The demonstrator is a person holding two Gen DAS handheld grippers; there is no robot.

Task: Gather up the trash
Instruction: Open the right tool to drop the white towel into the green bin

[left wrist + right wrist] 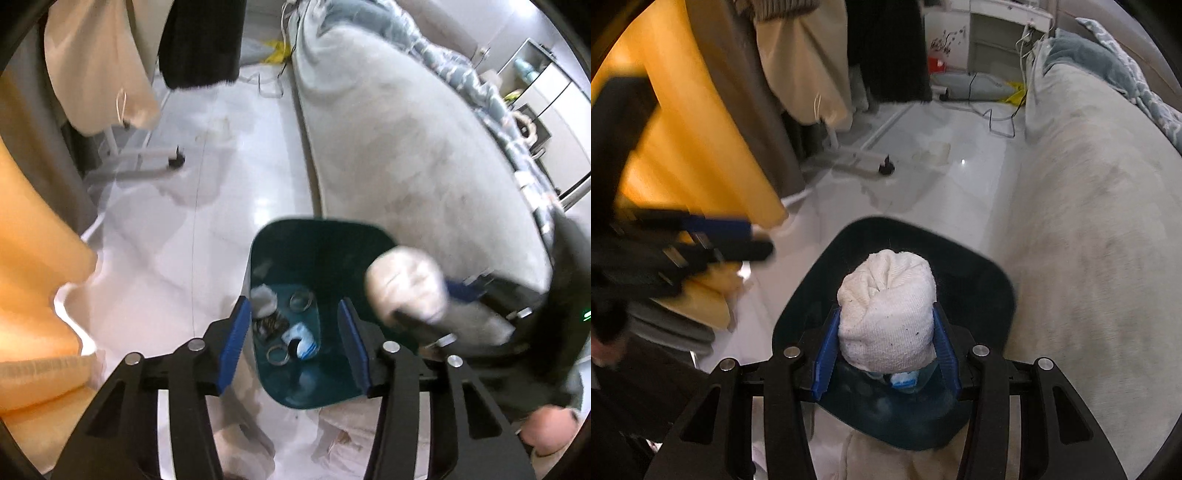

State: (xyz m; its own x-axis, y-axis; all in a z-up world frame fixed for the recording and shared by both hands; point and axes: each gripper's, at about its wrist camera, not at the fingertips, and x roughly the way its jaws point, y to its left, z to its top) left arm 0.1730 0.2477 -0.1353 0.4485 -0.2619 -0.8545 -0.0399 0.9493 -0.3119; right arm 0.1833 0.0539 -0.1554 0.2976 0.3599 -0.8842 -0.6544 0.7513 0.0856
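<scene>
The right gripper [886,343] clamps its fingers on a balled white cloth [886,310] directly over the dark bin [990,295]. The left gripper [291,332] hovers above the bin, spread empty. Next: release.

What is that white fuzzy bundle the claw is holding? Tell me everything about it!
The rolled white terry-cloth bundle looks like a bunched sock or rag, knitted and soft, speckled with dark lint. Its top is gathered into folds. The right gripper clamps it upright between blue pads, above the open dark teal plastic bin, not yet dropped in.
</scene>
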